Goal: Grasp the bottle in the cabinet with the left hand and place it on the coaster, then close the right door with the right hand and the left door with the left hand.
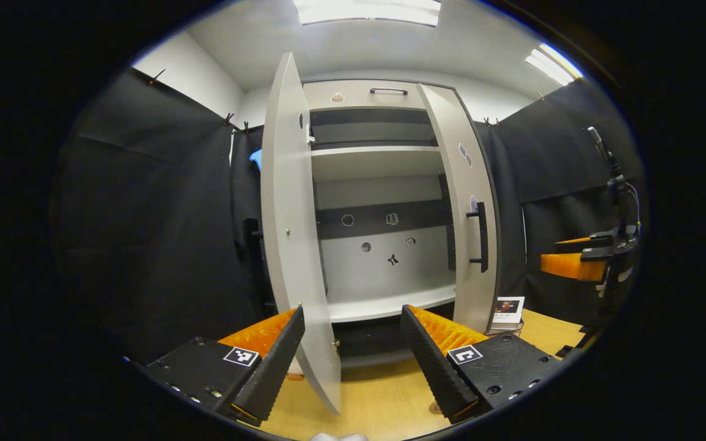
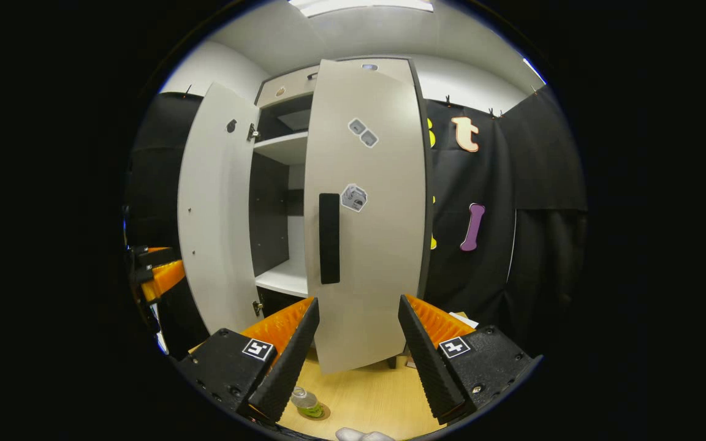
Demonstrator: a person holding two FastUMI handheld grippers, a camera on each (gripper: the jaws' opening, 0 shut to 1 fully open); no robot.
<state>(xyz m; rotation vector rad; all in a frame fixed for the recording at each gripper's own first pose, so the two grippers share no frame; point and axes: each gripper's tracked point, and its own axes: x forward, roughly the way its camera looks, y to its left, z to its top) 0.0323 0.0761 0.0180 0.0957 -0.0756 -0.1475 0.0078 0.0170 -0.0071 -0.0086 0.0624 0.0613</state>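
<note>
Test booth: black cloth walls (image 1: 144,214), cabinet (image 1: 377,202), ceiling lights (image 1: 365,11).

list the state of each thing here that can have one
left door: wide open
right door: partly open
bottle: upright on the coaster
cabinet shelf: bare
left gripper: jaws open, holding nothing
right gripper: jaws open, facing the right door
</note>
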